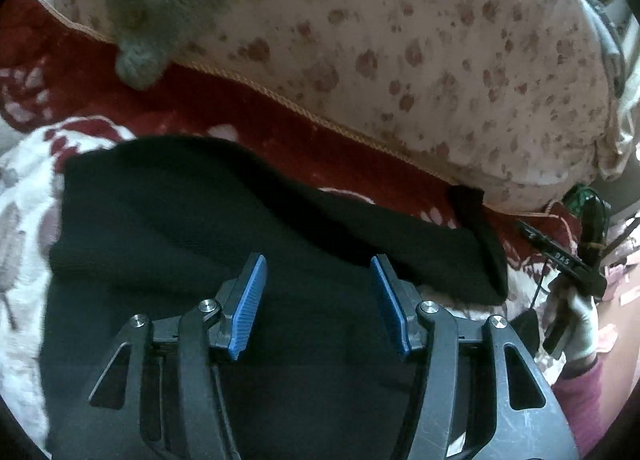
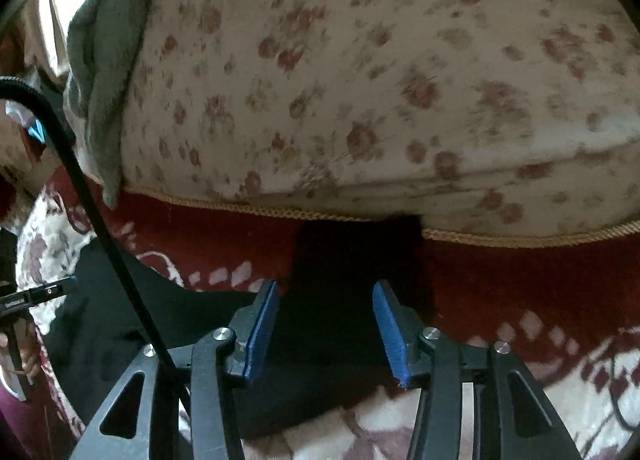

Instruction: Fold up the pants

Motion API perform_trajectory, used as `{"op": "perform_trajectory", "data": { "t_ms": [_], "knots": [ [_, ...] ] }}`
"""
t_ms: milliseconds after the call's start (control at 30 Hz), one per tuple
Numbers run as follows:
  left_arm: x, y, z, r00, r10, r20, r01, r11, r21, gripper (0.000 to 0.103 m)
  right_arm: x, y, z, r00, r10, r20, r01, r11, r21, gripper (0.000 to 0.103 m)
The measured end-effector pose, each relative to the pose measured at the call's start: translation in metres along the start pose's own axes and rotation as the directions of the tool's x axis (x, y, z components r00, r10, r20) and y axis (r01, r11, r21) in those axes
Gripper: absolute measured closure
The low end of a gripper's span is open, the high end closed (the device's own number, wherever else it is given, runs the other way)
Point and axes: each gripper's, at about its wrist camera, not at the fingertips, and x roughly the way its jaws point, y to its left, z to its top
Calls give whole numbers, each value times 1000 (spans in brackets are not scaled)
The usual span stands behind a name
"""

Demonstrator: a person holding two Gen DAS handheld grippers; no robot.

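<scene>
A floral cushion (image 1: 420,59) fills the space ahead of both grippers, resting on a red-and-white patterned blanket (image 2: 520,284). Black pants (image 1: 180,219) lie beneath the spread, empty left gripper (image 1: 318,300) and right gripper (image 2: 324,328).

Your pants (image 1: 208,219) are black, of a soft knit-looking cloth, and they lie flat on the red-and-white patterned blanket (image 1: 340,155) just in front of the floral cushion (image 1: 440,59). In the left wrist view you see a broad dark spread with one leg running off to the right. Its cuffed end (image 1: 480,236) lies near the cushion's corded edge.
</scene>
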Motion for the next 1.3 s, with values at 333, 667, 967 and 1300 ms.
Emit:
{"op": "perform_trajectory", "data": {
  "t_ms": [333,667,967,1300],
  "knots": [
    [50,-13,17,996,81,-33,-84,992,-90,49,105,21,27,984,-94,-150,76,990,-120,55],
    [84,-33,36,989,150,-5,-150,980,-128,84,85,-23,25,996,77,-47,-78,997,-21,98],
    [40,-21,17,996,80,48,-71,983,-167,97,-13,-59,4,961,222,163,-240,966,97,99],
    [-59,-41,-29,986,-7,167,26,993,-111,98,-168,-92,-66,856,278,436,-368,920,134,99]
  ]
}}
